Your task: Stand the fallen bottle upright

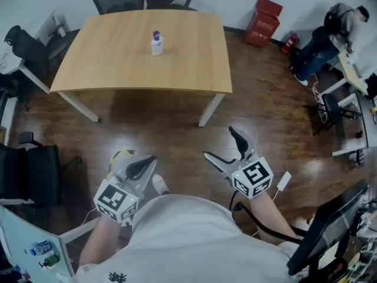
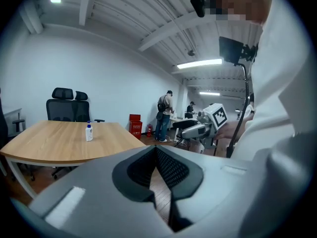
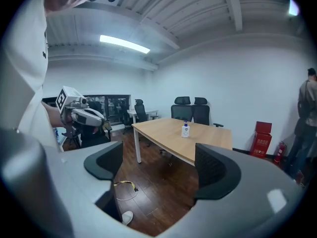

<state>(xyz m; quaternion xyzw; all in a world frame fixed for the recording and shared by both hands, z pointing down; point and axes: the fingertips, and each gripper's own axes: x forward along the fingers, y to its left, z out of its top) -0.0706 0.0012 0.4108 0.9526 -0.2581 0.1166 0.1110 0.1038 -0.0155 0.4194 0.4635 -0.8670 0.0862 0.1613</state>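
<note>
Bottle [image 1: 156, 43]: standing upright on the wooden table [image 1: 106, 63], toward 12 o'clock in the head view, well apart from both grippers.
Left gripper [image 1: 144, 165]: hanging at 7 o'clock, jaws pressing together, gripping nothing.
Right gripper [image 1: 221, 143]: hanging at 5 o'clock, jaws gaping wide, holding nothing.

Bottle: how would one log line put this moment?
bottle: upright on table | left hand-held gripper: shut | right hand-held gripper: open, empty

My left gripper [image 1: 139, 168] low at the frame's lower left, jaws together, my right gripper [image 1: 222, 145] lower centre, jaws wide apart, empty
</note>
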